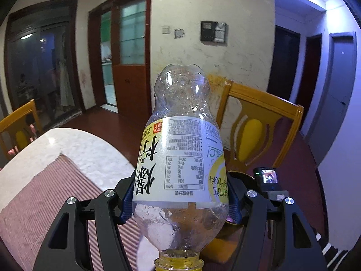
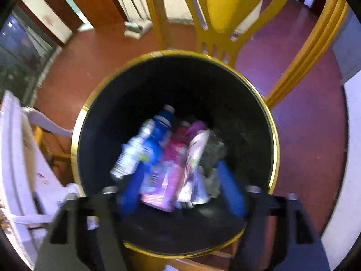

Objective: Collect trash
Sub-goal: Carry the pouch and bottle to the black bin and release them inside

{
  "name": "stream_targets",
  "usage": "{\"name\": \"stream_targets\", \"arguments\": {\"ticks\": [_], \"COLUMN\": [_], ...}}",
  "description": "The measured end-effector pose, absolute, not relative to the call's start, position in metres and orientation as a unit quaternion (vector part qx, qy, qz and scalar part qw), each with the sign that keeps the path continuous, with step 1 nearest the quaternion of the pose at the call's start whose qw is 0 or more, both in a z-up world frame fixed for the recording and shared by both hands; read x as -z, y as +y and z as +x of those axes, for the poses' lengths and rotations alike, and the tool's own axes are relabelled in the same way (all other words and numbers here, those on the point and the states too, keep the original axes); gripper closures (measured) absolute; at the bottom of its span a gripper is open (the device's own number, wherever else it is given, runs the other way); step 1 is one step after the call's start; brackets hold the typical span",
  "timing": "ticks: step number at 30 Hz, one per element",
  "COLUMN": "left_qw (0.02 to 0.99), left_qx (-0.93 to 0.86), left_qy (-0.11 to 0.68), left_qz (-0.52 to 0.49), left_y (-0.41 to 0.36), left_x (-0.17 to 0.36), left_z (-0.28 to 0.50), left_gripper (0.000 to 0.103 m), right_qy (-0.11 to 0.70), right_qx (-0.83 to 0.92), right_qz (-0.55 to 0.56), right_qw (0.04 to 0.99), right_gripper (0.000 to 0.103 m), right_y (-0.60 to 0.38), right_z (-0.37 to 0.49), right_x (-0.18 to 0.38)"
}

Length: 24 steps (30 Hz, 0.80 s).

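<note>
My left gripper is shut on a clear plastic bottle with a white and yellow label. The bottle is upside down, its yellow cap at the bottom edge of the view, held above the table. My right gripper is open and empty, hanging over a black trash bin with a gold rim. Inside the bin lie a blue bottle, a pink bottle, a white carton and clear plastic. The right wrist view is motion-blurred.
A white marble table with a striped red placemat lies at left. Yellow wooden chairs stand behind the bottle, at far left, and behind the bin. A white chair stands left of the bin.
</note>
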<state>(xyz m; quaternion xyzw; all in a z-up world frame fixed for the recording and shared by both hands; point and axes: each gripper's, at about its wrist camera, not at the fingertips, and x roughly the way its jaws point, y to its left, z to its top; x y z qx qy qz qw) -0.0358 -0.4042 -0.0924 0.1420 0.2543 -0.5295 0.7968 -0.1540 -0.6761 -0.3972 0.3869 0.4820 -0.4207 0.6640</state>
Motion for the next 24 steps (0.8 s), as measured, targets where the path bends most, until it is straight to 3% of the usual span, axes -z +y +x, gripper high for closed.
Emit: {"name": "stream_targets", "arguments": {"ticks": [9, 24], "left_qw": [0.719, 0.535], "left_qx": [0.6, 0.577], "left_qy": [0.293, 0.487], "left_qz": [0.196, 0.379], "left_y": [-0.47, -0.659], "left_x": [0.147, 0.364], "left_z": [-0.077, -0.131], "left_gripper": [0.04, 0.04], "right_qy": [0.335, 0.275], "right_qx": [0.477, 0.483], "right_qz": [0.479, 0.511], "right_qw": [0.656, 0.655], "right_gripper": [0.029, 0.029], "right_y": [-0.686, -0.684], "right_z": [-0.247, -0.312], "right_x": [0.367, 0.365]}}
